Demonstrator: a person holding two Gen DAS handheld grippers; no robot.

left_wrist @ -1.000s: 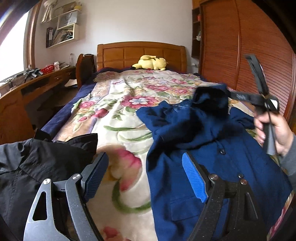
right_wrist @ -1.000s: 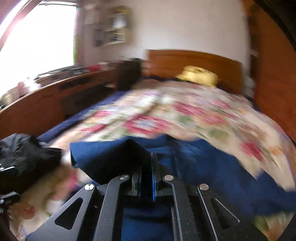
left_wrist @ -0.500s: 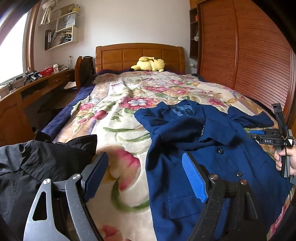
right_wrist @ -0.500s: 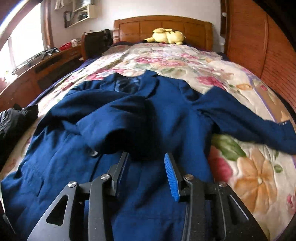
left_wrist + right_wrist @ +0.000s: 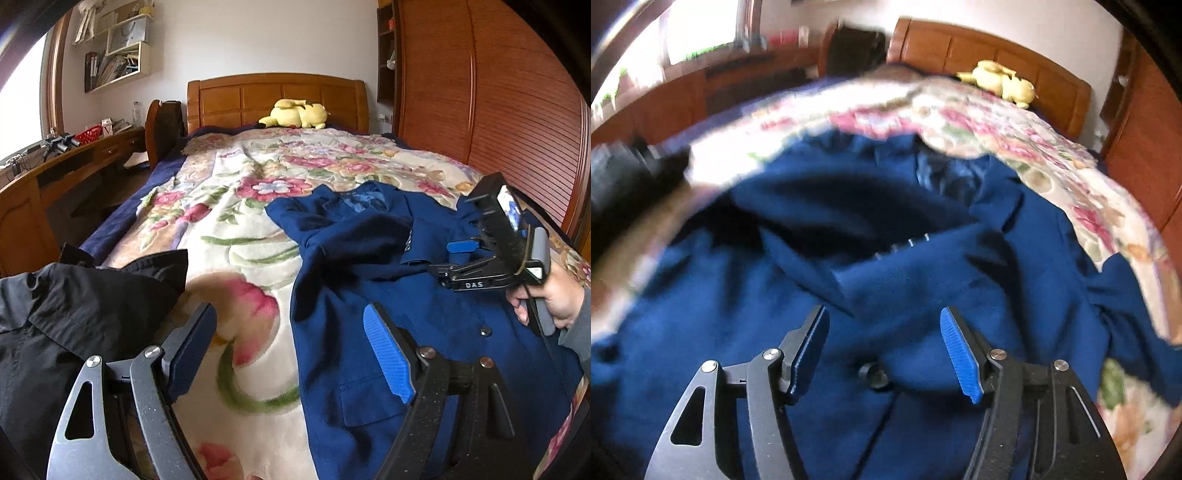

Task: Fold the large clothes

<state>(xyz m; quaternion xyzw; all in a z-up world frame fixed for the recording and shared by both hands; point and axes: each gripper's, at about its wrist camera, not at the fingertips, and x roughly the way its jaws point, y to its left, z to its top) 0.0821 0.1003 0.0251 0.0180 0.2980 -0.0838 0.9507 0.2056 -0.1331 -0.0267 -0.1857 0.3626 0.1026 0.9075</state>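
A navy blue woollen jacket (image 5: 388, 288) lies face-up on a cream plush blanket with a pink and green flower pattern (image 5: 236, 229), spread over the right half of the bed. The cloth looks dense and matte, with soft rounded folds; one sleeve is folded across its chest, showing a row of small cuff buttons (image 5: 905, 245). A shinier, lighter blue lining shows inside the collar (image 5: 364, 201). A dark round front button (image 5: 873, 373) sits on the front panel, and a flat pocket flap (image 5: 369, 400) lies lower down.

The left gripper (image 5: 291, 354) hangs over the blanket with its ribbed blue pads spread wide and nothing between them; one finger is above the jacket's near edge. The right gripper (image 5: 884, 352), of black angular metal, hovers just above the jacket's front; its jaws are opening, and only cloth lies beneath them, not pinched. In the left view a hand (image 5: 546, 295) grips its handle.

A crumpled black jacket of thin, slightly glossy fabric (image 5: 74, 317) lies at the left edge of the bed. A yellow plush toy (image 5: 295, 114) rests against the panelled wooden headboard (image 5: 273, 98).
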